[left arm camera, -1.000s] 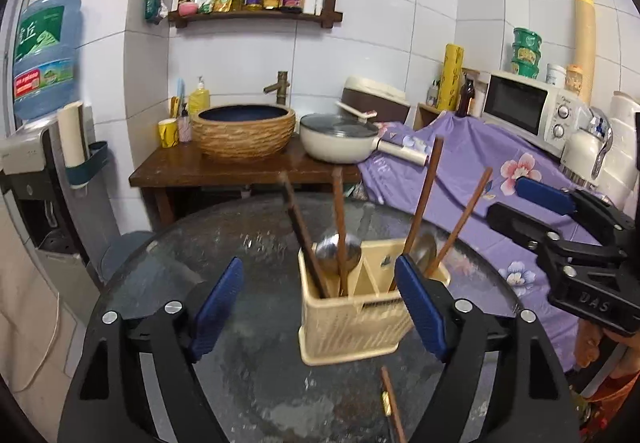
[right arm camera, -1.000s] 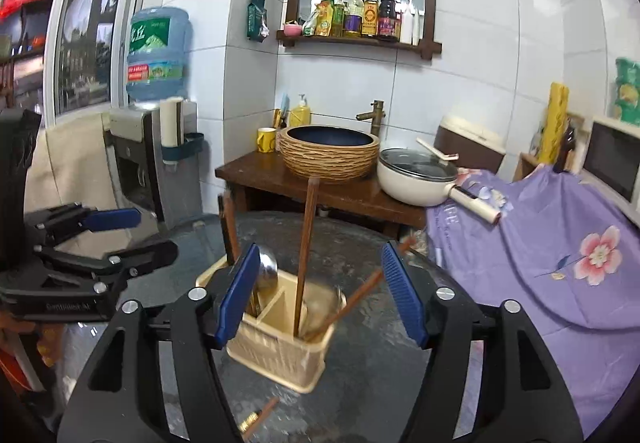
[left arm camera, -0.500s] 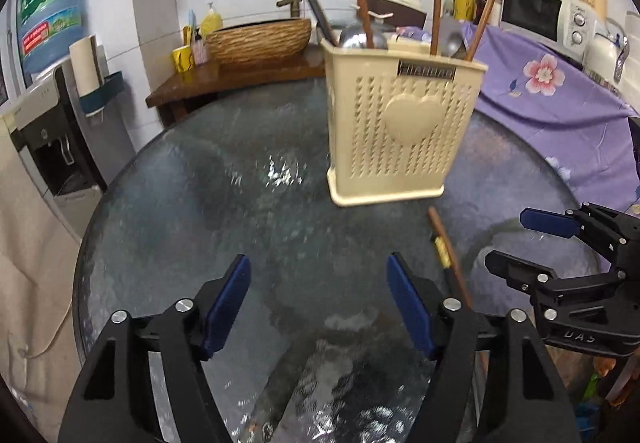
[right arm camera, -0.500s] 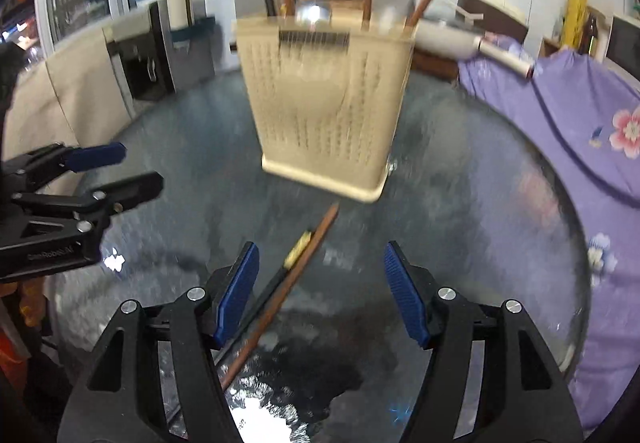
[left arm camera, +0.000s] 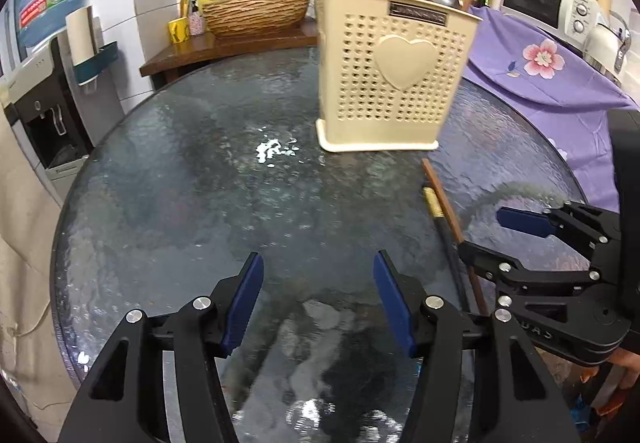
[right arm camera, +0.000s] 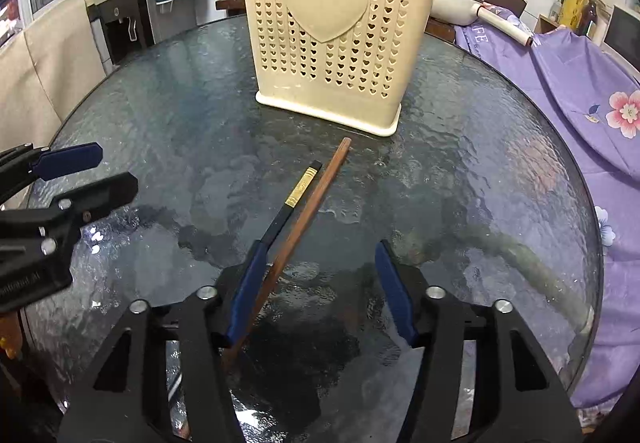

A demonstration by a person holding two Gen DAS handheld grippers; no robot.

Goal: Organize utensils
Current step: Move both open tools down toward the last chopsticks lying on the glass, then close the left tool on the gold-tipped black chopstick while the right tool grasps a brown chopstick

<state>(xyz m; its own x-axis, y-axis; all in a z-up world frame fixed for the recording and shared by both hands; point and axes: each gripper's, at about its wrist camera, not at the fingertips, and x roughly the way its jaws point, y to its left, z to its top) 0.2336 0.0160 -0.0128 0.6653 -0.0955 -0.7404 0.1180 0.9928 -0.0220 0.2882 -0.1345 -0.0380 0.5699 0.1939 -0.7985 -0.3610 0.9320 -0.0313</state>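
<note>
- Step in hand, as I judge it: picking up the last loose utensils. Two sticks lie on the round dark textured-glass counter (right arm camera: 480, 171): a plain reddish-brown wooden chopstick (right arm camera: 316, 195) and a black chopstick with a gold band (right arm camera: 298, 191), side by side just below centre of the right wrist view.
- The cream perforated plastic utensil holder with a raised heart (right arm camera: 332, 43) stands upright on the counter at the top centre of that view, already carrying several wooden handles and metal spoons. The chopsticks' far tips stop just short of its base, not touching it.
- The right tool (right arm camera: 320, 291) is wide open and holds nothing. The brown chopstick runs up between its blue pads, close against the left-hand pad (right arm camera: 246, 283); the black one passes behind that same pad, so I cannot tell whether it is inside the gap.
- The left tool (left arm camera: 318, 303) is also wide open and empty, over bare glass in the lower centre of its own view, well apart from the chopsticks at its right.
- Next move probably calls for centring the right tool over the brown chopstick, lowering to the glass, and closing on that thin shaft without skidding it; then lifting it upright into the holder.
</note>
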